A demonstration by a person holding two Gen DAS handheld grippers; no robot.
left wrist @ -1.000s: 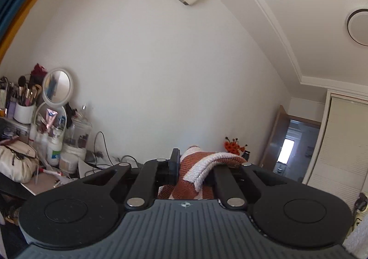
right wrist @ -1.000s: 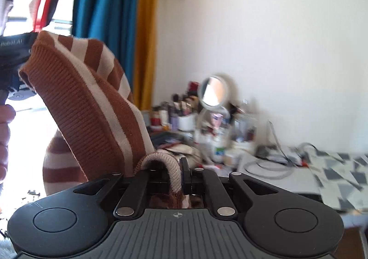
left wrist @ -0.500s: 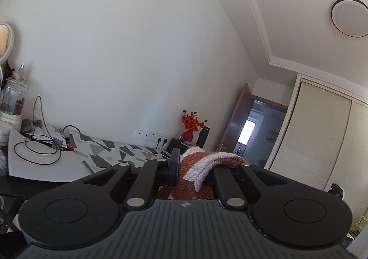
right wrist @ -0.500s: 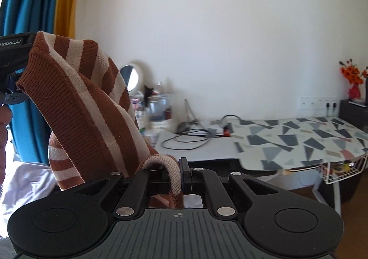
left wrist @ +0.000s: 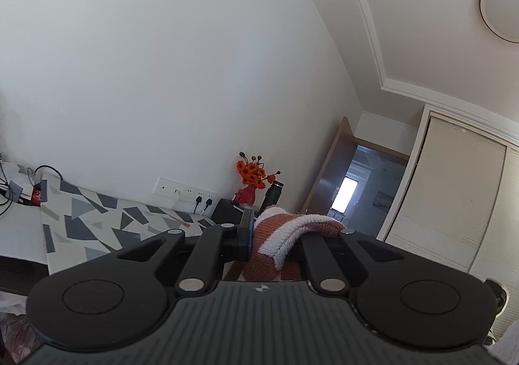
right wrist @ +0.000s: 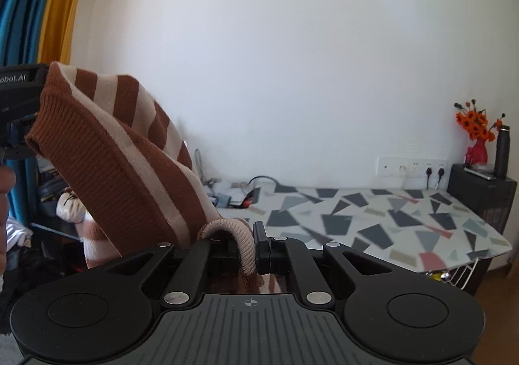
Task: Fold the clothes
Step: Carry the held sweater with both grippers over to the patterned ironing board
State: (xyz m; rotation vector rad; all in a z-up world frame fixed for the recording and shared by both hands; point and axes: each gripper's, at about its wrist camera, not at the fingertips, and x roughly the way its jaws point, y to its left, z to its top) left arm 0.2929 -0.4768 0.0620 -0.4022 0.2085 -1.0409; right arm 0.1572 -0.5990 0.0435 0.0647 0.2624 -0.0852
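A brown and cream striped knit sweater point(right wrist: 129, 164) hangs in the air between my two grippers. My right gripper point(right wrist: 251, 245) is shut on a ribbed cream edge of it, and the cloth rises from there up and to the left. At the left edge of the right wrist view, my left gripper point(right wrist: 22, 99) holds the other end, with a person's hand point(right wrist: 5, 190) below it. In the left wrist view my left gripper point(left wrist: 275, 235) is shut on a bunched fold of the sweater point(left wrist: 292, 229), which covers the right finger.
An ironing board point(right wrist: 389, 219) with a grey geometric cover stands ahead, against a white wall. Behind it sit a black box, a red vase of orange flowers point(right wrist: 475, 135) and a dark bottle point(right wrist: 502, 151). Blue and yellow curtains point(right wrist: 42, 2) hang left; a doorway point(left wrist: 356, 190) and wardrobe are right.
Both grippers have swung to the right with the sweater held between them. The cluttered dressing table and mirror left the views; the ironing board, flowers and doorway came in.
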